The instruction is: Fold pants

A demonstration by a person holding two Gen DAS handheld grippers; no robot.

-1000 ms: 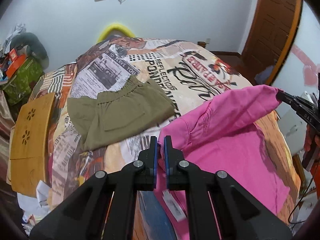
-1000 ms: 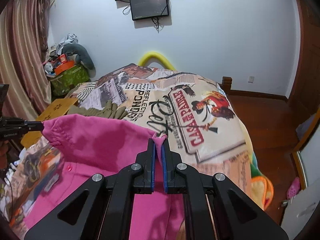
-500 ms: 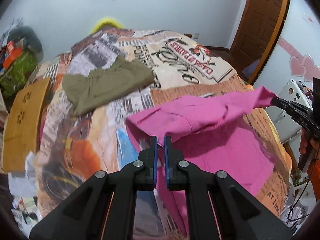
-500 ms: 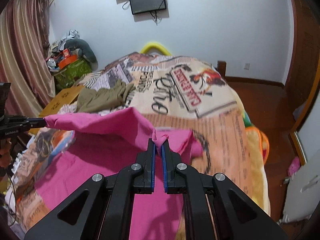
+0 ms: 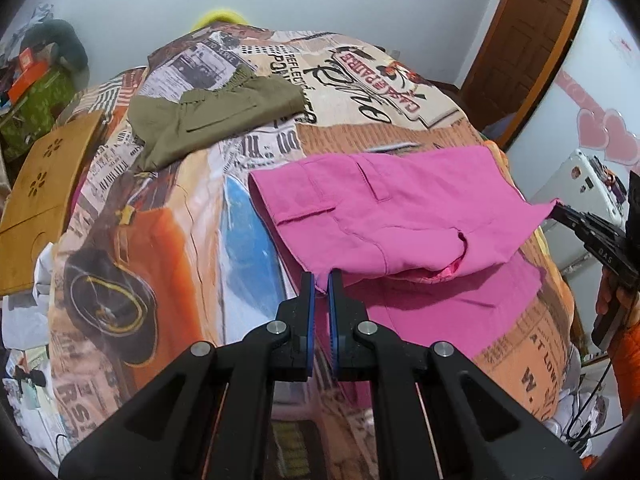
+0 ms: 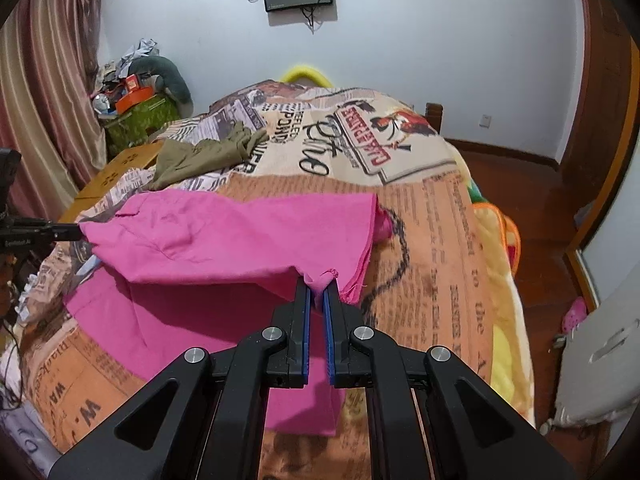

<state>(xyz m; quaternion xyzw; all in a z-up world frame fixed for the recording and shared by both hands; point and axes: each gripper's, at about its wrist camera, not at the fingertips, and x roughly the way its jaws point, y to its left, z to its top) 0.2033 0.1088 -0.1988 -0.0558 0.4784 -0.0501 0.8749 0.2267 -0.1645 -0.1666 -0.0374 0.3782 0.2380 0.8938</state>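
Note:
Pink pants [image 5: 384, 216] lie on the printed bedspread [image 5: 168, 240], their waist end doubled back over the rest and held just above it. My left gripper [image 5: 319, 280] is shut on one corner of the lifted edge. My right gripper [image 6: 315, 286] is shut on the opposite corner; it also shows at the right of the left wrist view [image 5: 560, 212]. In the right wrist view the pink pants [image 6: 224, 240] span from the left gripper's tip [image 6: 76, 232] to mine.
Folded olive-green shorts [image 5: 212, 116] lie farther up the bed. A wooden lap tray [image 5: 44, 184] sits at the bed's left edge. Clutter and a green box [image 6: 136, 120] stand by the curtain. A white appliance [image 6: 600, 368] and wooden door [image 5: 524, 48] are to the right.
Both grippers have pulled the held pink edge back toward the near end of the bed and lowered it, so the fold has flattened over the lower layer.

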